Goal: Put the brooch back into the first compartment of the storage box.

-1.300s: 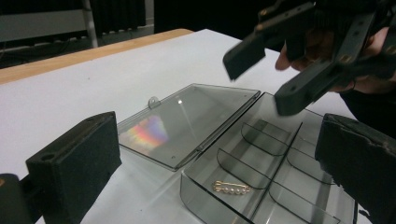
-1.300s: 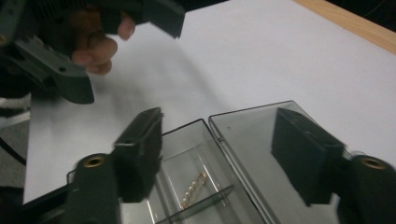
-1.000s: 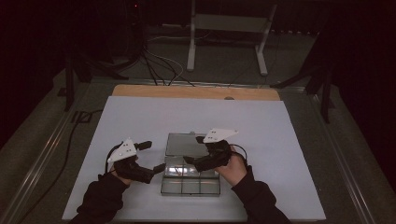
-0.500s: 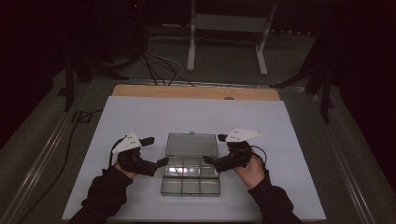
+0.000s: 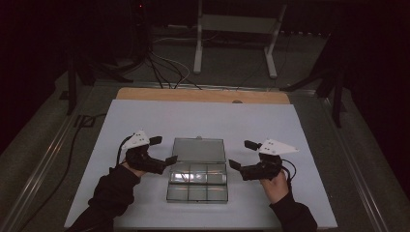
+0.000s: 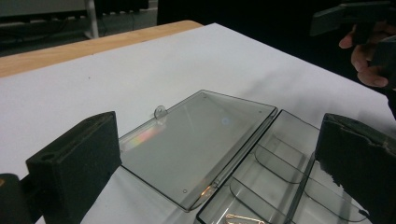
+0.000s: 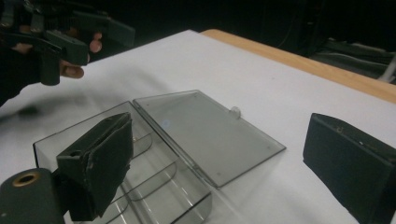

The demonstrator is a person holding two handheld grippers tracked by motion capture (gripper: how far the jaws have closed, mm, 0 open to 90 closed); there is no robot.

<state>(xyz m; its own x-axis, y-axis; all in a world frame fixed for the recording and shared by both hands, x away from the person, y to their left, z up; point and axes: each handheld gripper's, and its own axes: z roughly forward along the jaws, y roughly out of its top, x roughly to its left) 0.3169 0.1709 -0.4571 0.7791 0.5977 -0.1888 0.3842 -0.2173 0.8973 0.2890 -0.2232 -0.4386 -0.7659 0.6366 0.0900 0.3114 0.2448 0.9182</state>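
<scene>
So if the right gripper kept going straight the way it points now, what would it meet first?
Probably the clear plastic compartment box: the open right gripper points at the box's near side, nothing between them. Its height above the white table is unclear.

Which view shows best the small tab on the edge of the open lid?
The left gripper view: the tab stands close and sharp on the lid's far edge. The right gripper view shows it smaller; the high view barely, a speck.

White table top (image 5: 208, 118) with a bare wooden strip (image 5: 203, 95) along its far edge. A clear plastic compartment box (image 5: 197, 186) lies directly on it near the front edge, lid (image 5: 199, 150) flipped open flat on the surface (a safety pin (image 6: 243, 218) lies in one compartment).
</scene>
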